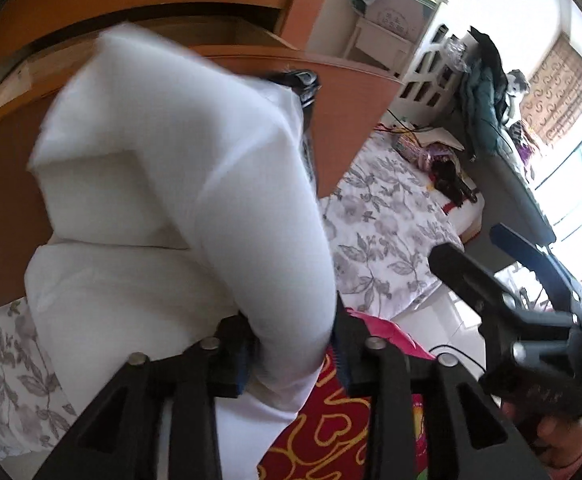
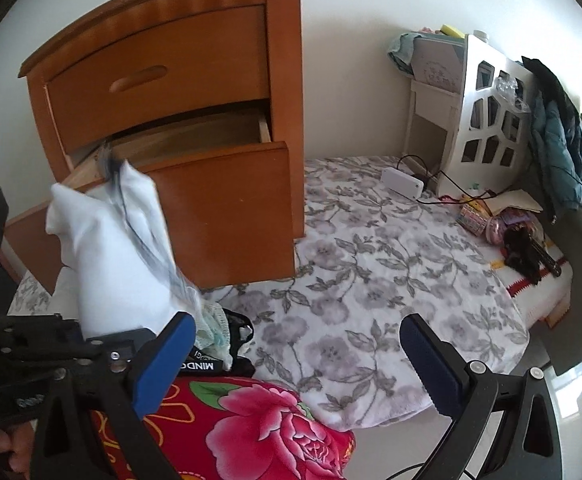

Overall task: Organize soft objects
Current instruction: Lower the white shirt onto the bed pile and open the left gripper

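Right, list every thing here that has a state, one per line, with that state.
Left gripper: closed on the white cloth.
White cloth: bunched, held up in front of the nightstand.
Right gripper: open, empty.
Upper drawer: shut.
Lower drawer: pulled out; contents not visible.
Red floral blanket: lying on the bed, beneath both grippers.
Dark jacket: draped over the headboard.

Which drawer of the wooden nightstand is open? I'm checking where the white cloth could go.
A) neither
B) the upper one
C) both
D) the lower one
D: in the right wrist view the lower drawer is pulled out with its inside showing, while the upper drawer sits flush in the nightstand, behind the white cloth.
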A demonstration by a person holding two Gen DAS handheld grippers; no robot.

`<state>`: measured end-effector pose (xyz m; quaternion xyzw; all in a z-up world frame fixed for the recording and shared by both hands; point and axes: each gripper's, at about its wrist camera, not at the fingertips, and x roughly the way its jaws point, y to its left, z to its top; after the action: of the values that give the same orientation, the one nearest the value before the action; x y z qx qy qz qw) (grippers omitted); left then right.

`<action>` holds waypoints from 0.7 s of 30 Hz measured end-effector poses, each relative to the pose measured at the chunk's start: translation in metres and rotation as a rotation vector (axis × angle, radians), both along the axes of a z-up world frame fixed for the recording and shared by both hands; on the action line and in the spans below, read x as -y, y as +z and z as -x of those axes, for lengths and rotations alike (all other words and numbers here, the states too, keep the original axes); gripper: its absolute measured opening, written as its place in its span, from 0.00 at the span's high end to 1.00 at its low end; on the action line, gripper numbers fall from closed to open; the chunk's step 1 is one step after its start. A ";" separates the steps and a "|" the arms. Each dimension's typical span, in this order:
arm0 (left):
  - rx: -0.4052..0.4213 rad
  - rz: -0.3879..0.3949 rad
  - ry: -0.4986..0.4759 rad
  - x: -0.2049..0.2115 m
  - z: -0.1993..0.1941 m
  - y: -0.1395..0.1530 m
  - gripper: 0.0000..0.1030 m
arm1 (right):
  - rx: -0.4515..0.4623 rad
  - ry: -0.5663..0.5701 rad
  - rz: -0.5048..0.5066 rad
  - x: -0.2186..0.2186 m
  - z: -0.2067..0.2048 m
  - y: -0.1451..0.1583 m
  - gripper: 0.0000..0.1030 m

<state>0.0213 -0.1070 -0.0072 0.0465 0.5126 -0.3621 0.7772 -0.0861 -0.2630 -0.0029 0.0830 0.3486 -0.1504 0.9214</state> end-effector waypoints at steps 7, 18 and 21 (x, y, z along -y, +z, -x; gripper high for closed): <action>0.047 0.051 0.032 -0.022 0.006 0.028 0.41 | 0.007 -0.021 -0.013 0.005 0.001 0.001 0.00; 0.174 0.094 0.278 -0.077 0.012 0.055 0.28 | 0.019 0.049 0.030 -0.015 -0.001 0.002 0.00; 0.185 0.076 0.373 -0.088 0.008 0.052 0.26 | 0.035 0.074 0.051 -0.023 0.001 0.006 0.00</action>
<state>0.0135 -0.0193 0.0447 -0.0458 0.4247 -0.2252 0.8757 -0.0867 -0.2400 0.0033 0.0492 0.3313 -0.1237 0.9341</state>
